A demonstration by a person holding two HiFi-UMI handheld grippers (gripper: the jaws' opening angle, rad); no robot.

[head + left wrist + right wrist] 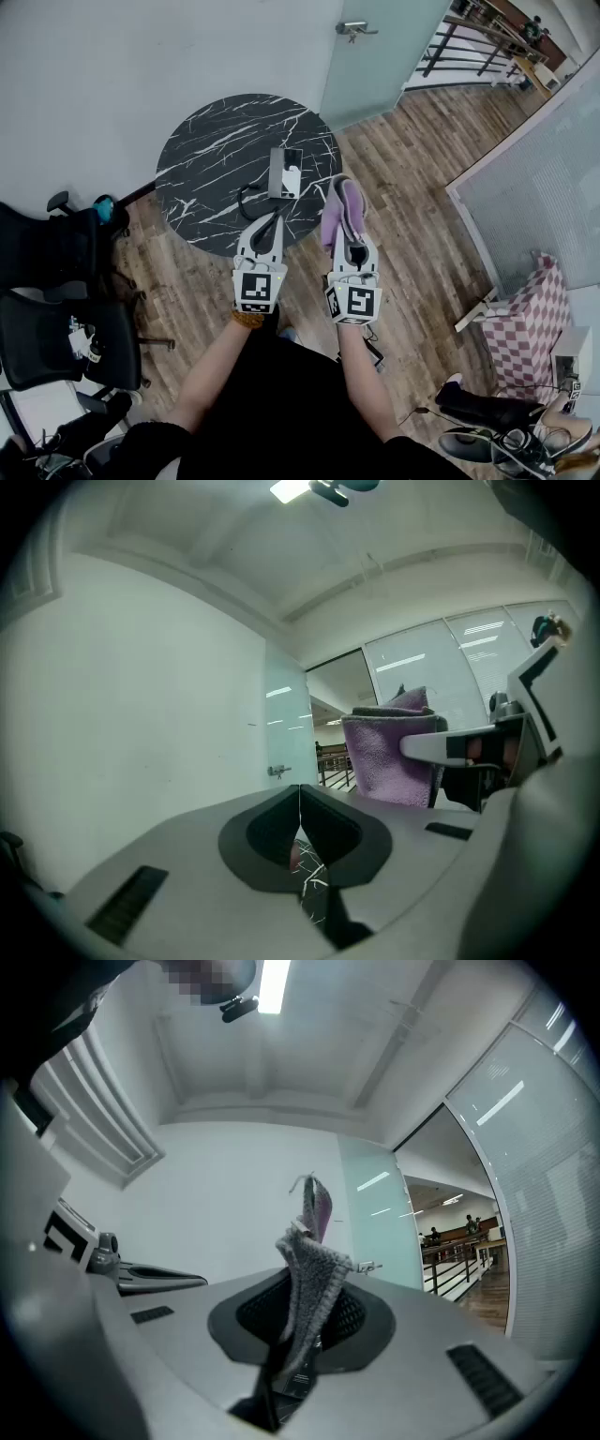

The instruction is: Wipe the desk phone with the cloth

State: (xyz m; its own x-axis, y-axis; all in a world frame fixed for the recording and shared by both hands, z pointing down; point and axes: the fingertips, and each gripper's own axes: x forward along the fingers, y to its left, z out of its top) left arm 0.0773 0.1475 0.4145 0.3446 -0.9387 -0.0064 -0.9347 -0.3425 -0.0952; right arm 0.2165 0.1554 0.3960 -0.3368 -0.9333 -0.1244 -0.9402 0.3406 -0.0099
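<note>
Left jaws: left gripper (299,808) is closed tight, with nothing between.
Right jaws: right gripper (302,1321) is clamped on a folded purple-grey terry cloth (309,1260).
Head view: slim black desk phone (284,173) lies on the round black marble table (206,159), just beyond both grippers.
Handling: the cloth looks soft, light and floppy; a pinch on the fold probably suits wiping.

Purple cloth (343,212) (black marbled table (206,159))

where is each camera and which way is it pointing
Head view: on the head, looking steeply down at table, phone, forearms, left gripper, right gripper.
Left gripper view: on the left gripper, looking along its shut jaws at wall and ceiling.
Right gripper view: on the right gripper, along jaws clamping the cloth.
Shared: both gripper views show the cloth and glass door.
</note>
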